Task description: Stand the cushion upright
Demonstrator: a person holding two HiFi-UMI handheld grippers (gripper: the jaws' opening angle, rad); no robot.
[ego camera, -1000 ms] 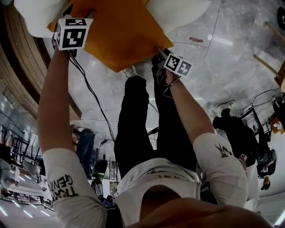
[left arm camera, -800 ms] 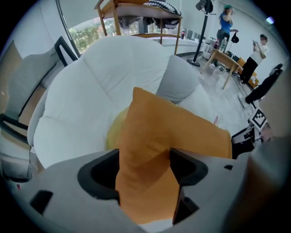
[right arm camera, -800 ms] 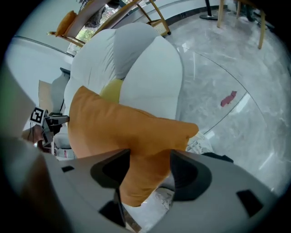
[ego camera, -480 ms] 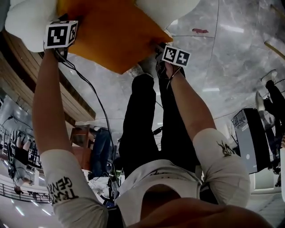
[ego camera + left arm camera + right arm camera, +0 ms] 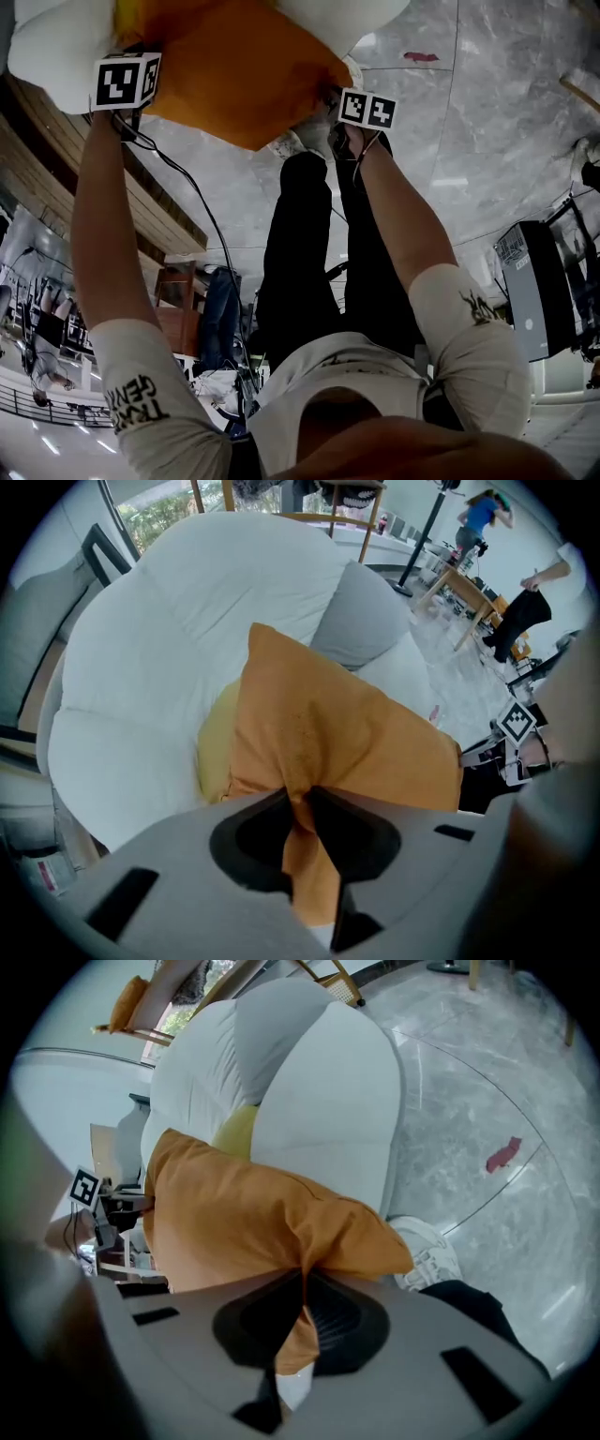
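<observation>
An orange cushion [image 5: 244, 75] lies flat on the seat of a white padded armchair [image 5: 56, 47], its near edge hanging over the front. My left gripper [image 5: 298, 803] has just been closing and now pinches a fold of the cushion's [image 5: 328, 733] near left edge. My right gripper [image 5: 302, 1283] has also just been closing, and is shut on the fabric at the cushion's [image 5: 234, 1222] near right corner. In the head view the left gripper [image 5: 131, 61] and right gripper [image 5: 330, 96] sit at opposite ends of that edge.
A yellow cushion [image 5: 214, 747] lies under the orange one, and a grey cushion [image 5: 361, 621] leans on the chair back. My legs and a white shoe [image 5: 427, 1251] stand close to the seat front. A pink scrap [image 5: 503, 1155] lies on the marble floor.
Both grippers stay at the cushion's near edge. The left marker cube has shifted slightly left, the right one barely. The cushion lies much as before.
</observation>
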